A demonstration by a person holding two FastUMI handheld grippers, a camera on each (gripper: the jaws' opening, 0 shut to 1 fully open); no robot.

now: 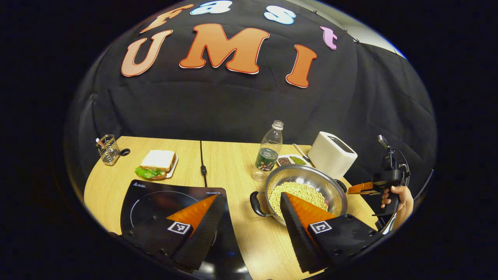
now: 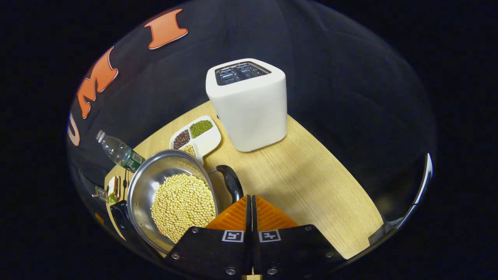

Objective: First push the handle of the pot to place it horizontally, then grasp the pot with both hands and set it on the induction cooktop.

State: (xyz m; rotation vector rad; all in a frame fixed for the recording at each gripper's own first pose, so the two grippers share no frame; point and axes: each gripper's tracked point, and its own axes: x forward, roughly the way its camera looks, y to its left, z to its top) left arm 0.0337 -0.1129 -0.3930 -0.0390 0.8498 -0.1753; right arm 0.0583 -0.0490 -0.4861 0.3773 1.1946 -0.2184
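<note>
The steel pot (image 1: pixel 306 191) of soybeans stands on the counter (image 1: pixel 241 217), just right of the induction cooktop (image 1: pixel 155 204). The left gripper (image 1: pixel 249 200) is wide open, holding nothing. The right gripper (image 2: pixel 249 197) has its fingers closed together, empty, beside the pot's black handle (image 2: pixel 232 182)

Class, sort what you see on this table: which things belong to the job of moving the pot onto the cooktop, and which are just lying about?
Belong to the job:
pot
pot handle
induction cooktop
left gripper
right gripper

Just lying about:
toaster
water bottle
divided dish of beans
sandwich
wire holder
</note>
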